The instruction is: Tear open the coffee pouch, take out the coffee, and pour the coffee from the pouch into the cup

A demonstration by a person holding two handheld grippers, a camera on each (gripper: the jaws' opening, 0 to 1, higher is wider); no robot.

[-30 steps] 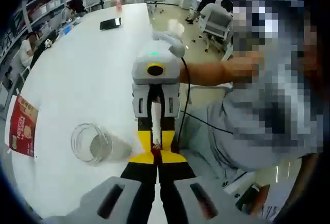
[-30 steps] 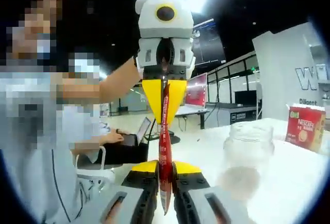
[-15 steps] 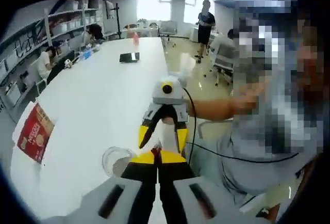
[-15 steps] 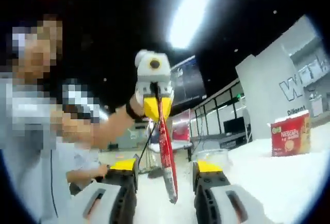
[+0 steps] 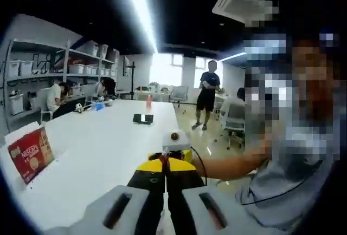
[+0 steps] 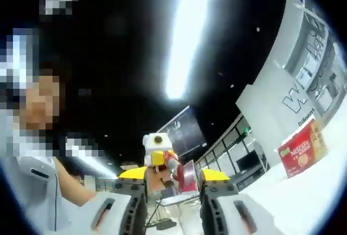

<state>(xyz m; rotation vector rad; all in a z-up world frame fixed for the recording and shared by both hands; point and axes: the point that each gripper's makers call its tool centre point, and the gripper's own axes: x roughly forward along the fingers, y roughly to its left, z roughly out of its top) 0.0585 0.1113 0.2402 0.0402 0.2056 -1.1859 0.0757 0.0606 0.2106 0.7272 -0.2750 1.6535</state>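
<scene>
The red coffee pouch [image 6: 183, 174] hangs crumpled from my left gripper [image 6: 162, 160], which is shut on it, out in front in the right gripper view. My right gripper [image 6: 172, 175] is open; its yellow-tipped jaws stand wide apart on either side of the pouch and do not touch it. In the left gripper view the left gripper [image 5: 165, 164] has its jaws pressed together, with the pouch almost hidden between them. Just beyond it is the right gripper [image 5: 176, 141], held by a person's forearm [image 5: 227, 164].
A red Nescafe box [image 5: 30, 154] stands on the long white table [image 5: 97, 143] at the left, also the box [image 6: 301, 149] at the right. A dark phone [image 5: 142, 118] lies farther along. People sit by the shelves, and one stands in the aisle [image 5: 206, 93].
Both views have tilted upward, so the glass jar has left the picture. The right gripper, shut on the pouch a second ago, has opened and drawn back. The left still holds the pouch.
</scene>
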